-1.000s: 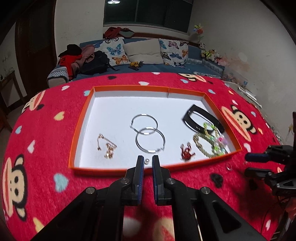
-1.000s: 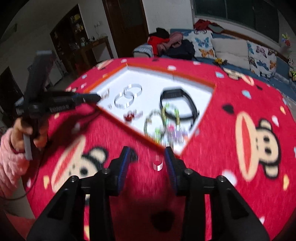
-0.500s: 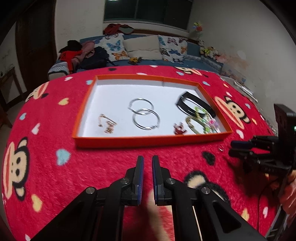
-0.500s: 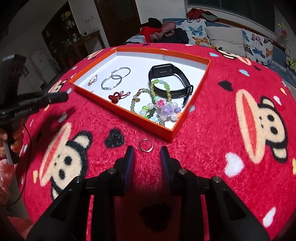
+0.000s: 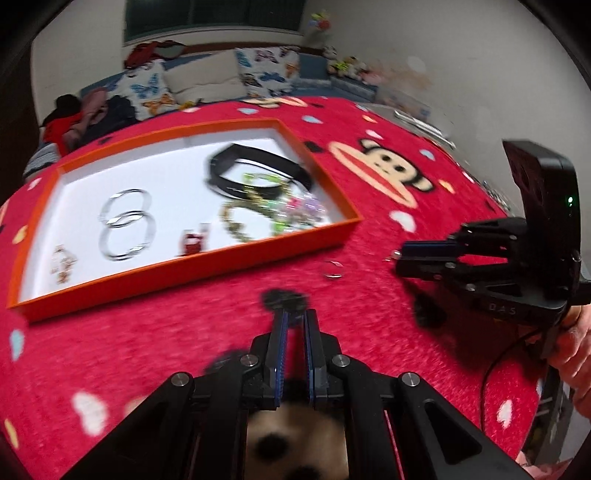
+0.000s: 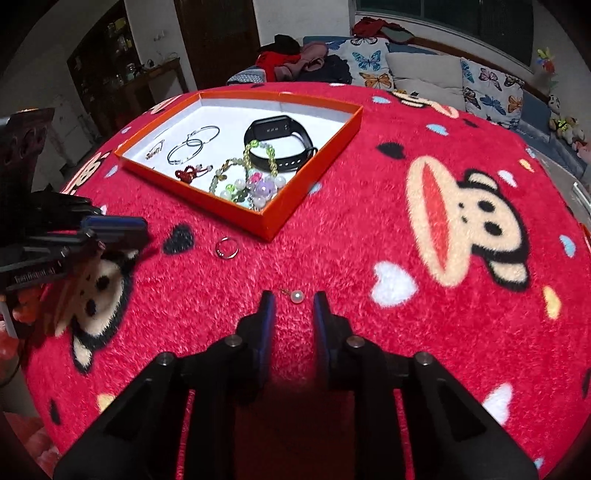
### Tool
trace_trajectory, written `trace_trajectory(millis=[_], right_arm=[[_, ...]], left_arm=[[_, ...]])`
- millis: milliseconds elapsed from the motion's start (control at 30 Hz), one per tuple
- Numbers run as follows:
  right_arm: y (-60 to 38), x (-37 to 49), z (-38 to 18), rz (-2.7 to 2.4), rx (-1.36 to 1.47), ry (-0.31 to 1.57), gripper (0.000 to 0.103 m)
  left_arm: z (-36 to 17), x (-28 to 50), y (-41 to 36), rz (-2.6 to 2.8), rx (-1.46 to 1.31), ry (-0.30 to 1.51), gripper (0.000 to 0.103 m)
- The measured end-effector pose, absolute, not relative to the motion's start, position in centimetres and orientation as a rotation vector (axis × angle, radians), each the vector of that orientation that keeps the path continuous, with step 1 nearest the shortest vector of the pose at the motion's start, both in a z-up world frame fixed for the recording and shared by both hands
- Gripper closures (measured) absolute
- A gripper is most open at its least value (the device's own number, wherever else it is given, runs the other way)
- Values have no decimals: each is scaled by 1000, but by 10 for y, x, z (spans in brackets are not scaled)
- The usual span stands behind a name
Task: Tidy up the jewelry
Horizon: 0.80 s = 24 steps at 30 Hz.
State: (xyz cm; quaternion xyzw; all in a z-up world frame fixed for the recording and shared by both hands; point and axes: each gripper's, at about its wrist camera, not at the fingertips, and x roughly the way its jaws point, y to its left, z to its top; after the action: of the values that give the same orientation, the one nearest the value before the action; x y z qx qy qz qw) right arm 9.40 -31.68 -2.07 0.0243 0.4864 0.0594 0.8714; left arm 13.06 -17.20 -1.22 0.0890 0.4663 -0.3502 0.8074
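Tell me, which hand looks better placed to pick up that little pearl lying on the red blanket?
Right. The right gripper sits with the pearl just ahead of its parted fingertips. The left gripper is shut and off to the side.

We note a red plush cloth [image 6: 369,258] printed with monkey faces, hearts in white, blue, yellow and black, covering the whole work surface. Behind it stands a blue sofa [image 6: 535,107] carrying butterfly-print cushions [image 6: 369,64] and one plain beige cushion [image 6: 421,70]. We record a heap of clothing [image 6: 295,59] (red, pink and black pieces) piled at the sofa's left end. Small soft toys [image 5: 347,64] sit near the corner of the white wall. A dark window [image 5: 214,18] runs above the sofa. To the left in the right wrist view we find a dark wooden door [image 6: 214,40] and a cabinet [image 6: 122,59] with cluttered shelves.
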Motion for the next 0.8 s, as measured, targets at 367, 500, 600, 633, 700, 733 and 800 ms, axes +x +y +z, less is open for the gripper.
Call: trace_trajectory(millis=[367,500,600,633,700,733,800], right_arm=[[-320,98,-23,157,45,992,92],[-320,96,-24,167,50,987,92],[-322,96,-24,172,58,985,92],[-322,96,-24,173,59,984,92],[-322,96,-24,177,61,982,92],[-323,95,-24,178,64,981,92],[-324,95,-24,181,70,980,92]], left_arm=[[-26,147,-222,-780,260,995,93],[-28,148,-231,-789,269,986,67],[-27,146,-235,-780,281,966,50],[-28,145,-236,-781,293,964,50],[-30,145,-238,-783,310,962,51],[-29,146,-238,-786,311,960,52],[-29,147,-240,-786,319,952,60]])
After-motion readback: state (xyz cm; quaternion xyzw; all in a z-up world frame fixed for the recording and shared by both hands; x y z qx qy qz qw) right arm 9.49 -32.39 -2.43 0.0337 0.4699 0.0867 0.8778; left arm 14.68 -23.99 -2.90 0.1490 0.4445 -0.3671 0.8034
